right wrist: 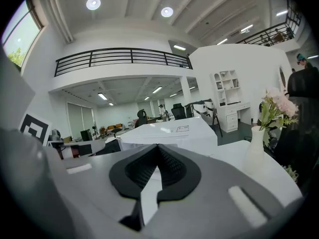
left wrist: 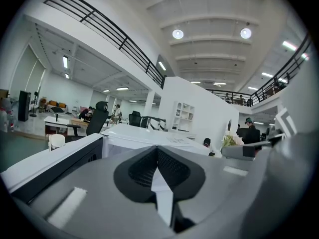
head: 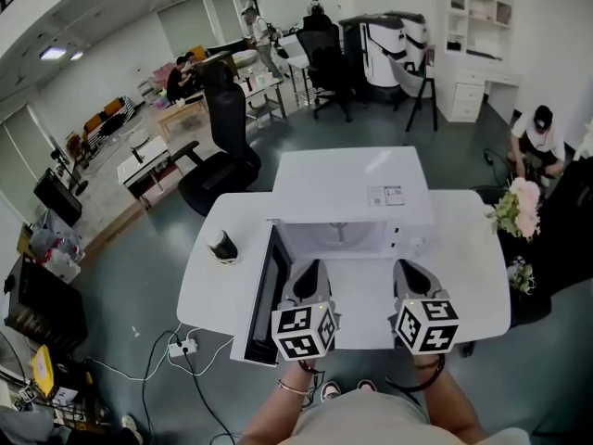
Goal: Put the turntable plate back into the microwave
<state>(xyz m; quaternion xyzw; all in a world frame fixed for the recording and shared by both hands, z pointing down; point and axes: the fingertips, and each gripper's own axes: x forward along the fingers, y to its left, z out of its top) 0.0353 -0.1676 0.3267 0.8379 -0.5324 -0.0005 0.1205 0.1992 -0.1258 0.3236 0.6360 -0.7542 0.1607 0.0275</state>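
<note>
A white microwave (head: 352, 188) stands on the white table (head: 482, 276), its door (head: 264, 290) swung open to the left. Inside the lit cavity lies a pale round shape (head: 338, 236) that may be the turntable plate, too faint to be sure. My left gripper (head: 310, 269) and right gripper (head: 410, 269) hover side by side just in front of the opening. Both are shut with nothing between the jaws. In the left gripper view the gripper (left wrist: 157, 148) points over the microwave's top (left wrist: 139, 133). In the right gripper view the gripper (right wrist: 158, 147) points toward the microwave (right wrist: 169, 129).
A black-and-white cup (head: 222, 246) stands on the table left of the door. A white vase of flowers (head: 517, 208) stands at the table's right edge, also seen as vase (right wrist: 254, 153). Office chairs, desks and people fill the room beyond.
</note>
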